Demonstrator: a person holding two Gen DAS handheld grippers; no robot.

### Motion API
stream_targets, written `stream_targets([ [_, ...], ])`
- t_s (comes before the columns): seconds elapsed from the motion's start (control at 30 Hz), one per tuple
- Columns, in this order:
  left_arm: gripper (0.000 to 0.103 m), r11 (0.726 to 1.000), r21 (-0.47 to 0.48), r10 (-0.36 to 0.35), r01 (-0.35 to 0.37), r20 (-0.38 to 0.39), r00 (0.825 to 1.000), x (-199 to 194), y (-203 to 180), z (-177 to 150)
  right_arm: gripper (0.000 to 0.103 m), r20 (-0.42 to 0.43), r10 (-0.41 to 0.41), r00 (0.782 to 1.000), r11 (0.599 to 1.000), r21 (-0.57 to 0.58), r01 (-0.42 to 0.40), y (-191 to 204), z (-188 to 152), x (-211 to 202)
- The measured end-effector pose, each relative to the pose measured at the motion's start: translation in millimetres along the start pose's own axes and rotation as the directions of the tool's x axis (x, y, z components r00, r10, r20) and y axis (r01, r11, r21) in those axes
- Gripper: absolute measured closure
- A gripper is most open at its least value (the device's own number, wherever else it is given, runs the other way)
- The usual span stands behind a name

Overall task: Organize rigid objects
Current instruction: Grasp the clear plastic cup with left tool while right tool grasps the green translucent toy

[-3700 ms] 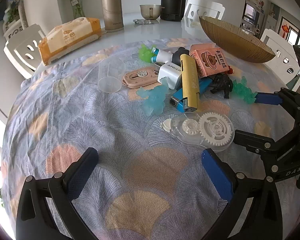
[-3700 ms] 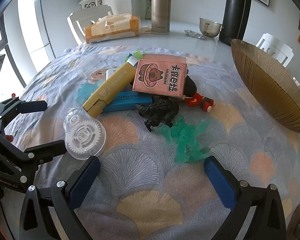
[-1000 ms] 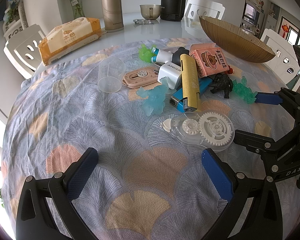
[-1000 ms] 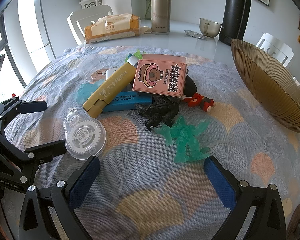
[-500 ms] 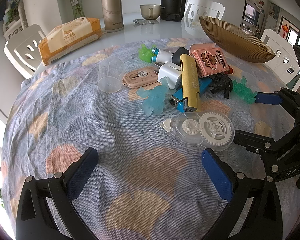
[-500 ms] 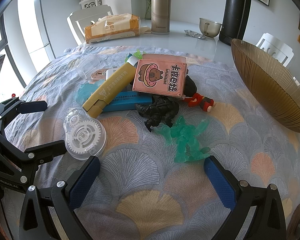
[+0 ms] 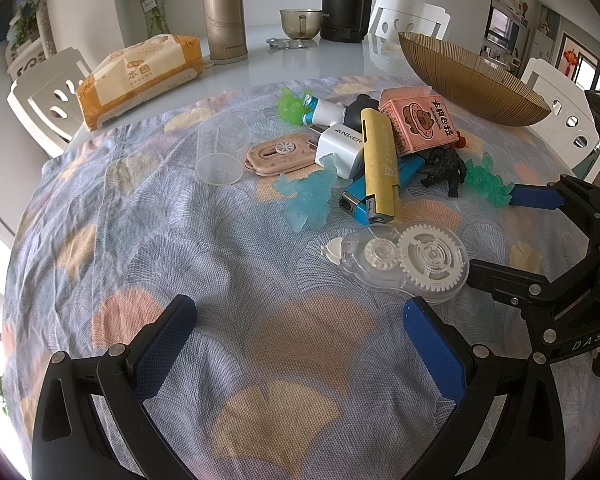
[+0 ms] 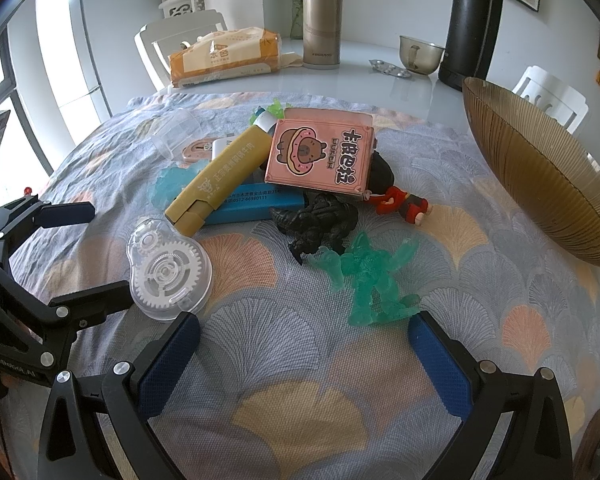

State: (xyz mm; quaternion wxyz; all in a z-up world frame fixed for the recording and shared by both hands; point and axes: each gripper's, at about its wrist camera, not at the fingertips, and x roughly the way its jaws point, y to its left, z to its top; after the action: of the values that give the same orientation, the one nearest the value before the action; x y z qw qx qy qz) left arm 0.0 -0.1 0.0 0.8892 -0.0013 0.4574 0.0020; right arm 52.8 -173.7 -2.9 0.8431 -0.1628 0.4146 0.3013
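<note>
A heap of small objects lies on the patterned cloth: a clear correction-tape case with white gears (image 7: 404, 260) (image 8: 168, 270), a yellow stick (image 7: 380, 168) (image 8: 216, 178) across a blue lighter (image 7: 384, 190), a pink capybara box (image 7: 418, 124) (image 8: 320, 154), a white charger (image 7: 340, 148), a black figure (image 7: 444, 170) (image 8: 320, 220), a green translucent figure (image 8: 370, 280) and a pale blue one (image 7: 310, 196). My left gripper (image 7: 298, 340) stands open just short of the tape case. My right gripper (image 8: 304, 354) is open too, its right pad beside the green figure.
A ribbed brown bowl (image 7: 468, 80) (image 8: 540, 172) stands at the right of the heap. A clear plastic cup (image 7: 222, 154) lies on its side at the left. Behind, on the white table, are a tissue pack (image 7: 140, 76), a gold flask (image 7: 224, 12), and a black flask (image 8: 472, 24). White chairs surround the table.
</note>
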Motion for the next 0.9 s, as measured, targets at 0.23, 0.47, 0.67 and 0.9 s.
stream_targets([
  [0.23,0.000,1.000,-0.001,0.002,-0.002,-0.002,1.000,-0.2,0.5,-0.3,0.000,-0.001,0.002,1.000,1.000,-0.001,-0.002,-2.1,1.2,1.9],
  [0.47,0.001,0.993,-0.102,0.061,-0.063,-0.021,0.998,-11.7,38.0,2.7,0.010,0.023,0.026,0.999,0.999,0.045,-0.028,-22.8,-2.5,-9.4],
  [0.67,0.001,0.989,-0.135,0.060,-0.058,0.016,0.998,-3.5,50.6,39.3,0.021,0.045,0.057,0.997,0.997,0.044,-0.059,-35.6,5.6,-9.6],
  [0.9,0.002,0.990,-0.142,0.033,-0.027,0.044,0.998,20.5,43.7,74.9,0.034,0.051,0.029,0.998,1.000,0.009,-0.030,-35.4,12.5,-7.7],
])
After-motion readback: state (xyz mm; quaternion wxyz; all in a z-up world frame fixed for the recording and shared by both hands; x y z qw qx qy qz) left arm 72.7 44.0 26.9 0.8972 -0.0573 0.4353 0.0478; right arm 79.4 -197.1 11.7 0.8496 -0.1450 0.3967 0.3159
